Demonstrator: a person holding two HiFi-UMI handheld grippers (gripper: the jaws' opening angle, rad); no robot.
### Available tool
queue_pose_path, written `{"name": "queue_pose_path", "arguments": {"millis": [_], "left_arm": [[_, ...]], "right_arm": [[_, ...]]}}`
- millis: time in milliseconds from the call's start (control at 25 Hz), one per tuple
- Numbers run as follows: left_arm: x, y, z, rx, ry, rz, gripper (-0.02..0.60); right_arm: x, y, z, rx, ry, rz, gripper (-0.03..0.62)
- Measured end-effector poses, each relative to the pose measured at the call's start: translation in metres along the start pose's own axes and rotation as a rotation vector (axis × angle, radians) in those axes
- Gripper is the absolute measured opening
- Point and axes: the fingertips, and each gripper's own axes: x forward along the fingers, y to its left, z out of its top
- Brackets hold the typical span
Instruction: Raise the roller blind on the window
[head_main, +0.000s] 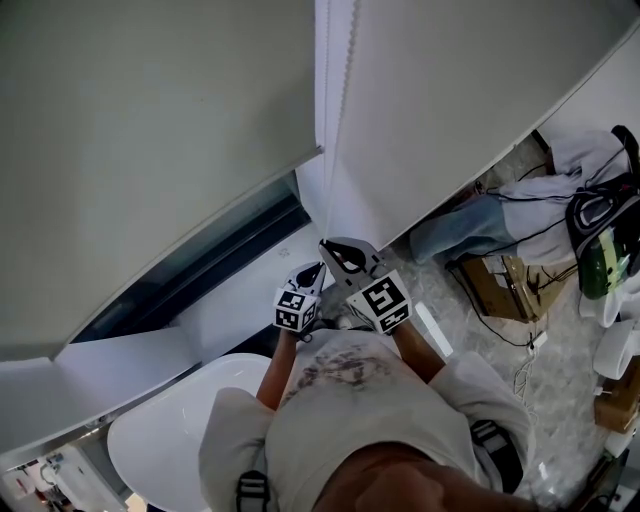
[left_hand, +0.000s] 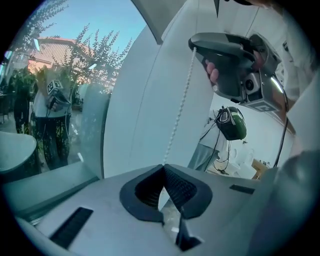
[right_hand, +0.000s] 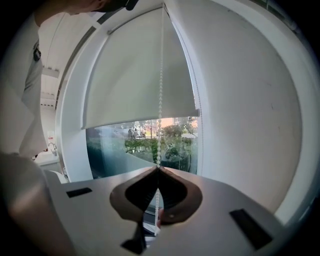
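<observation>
The pale grey fabric roller blind covers the upper part of the window, and its bottom hem hangs level above a band of bare window glass that shows trees outside. I judge it partly raised, with most of the lift left to do.

Along the window's right edge, beside the white wall, the thin white beaded pull chain drops straight from the top of the blind.

The right gripper has its dark ribbed fingers pressed together on this chain, which runs on below them. The left gripper sits lower on the same chain, just beneath the right one, and its fingers are likewise pinched shut on the beads.

Both grips look set for a hand-over-hand pull.
</observation>
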Motion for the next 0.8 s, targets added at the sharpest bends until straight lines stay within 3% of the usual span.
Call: {"name": "queue_pose_path", "arguments": {"millis": [200,360,560,800], "left_arm": [[-0.004,-0.003,-0.011,0.028,0.011,-0.005,0.009],[-0.021,-0.008,0.006,0.045,-0.029,0.002,0.009],[-0.047,-0.016,0.057,0.077,-0.103,-0.007,0.038],[-0.089,-0.035,0.157,0.120,-0.239,-0.046,0.071]], "right_arm": [[0.001,0.000,-0.012,-0.008,0.012,0.002,0.061],[0.001,-0.002,-0.011,-0.019,0.010,0.008,0.061],[0.003,-0.003,-0.011,-0.022,0.006,0.014,0.063],[0.003,-0.004,-0.012,-0.015,-0.002,0.015,0.061]]}}
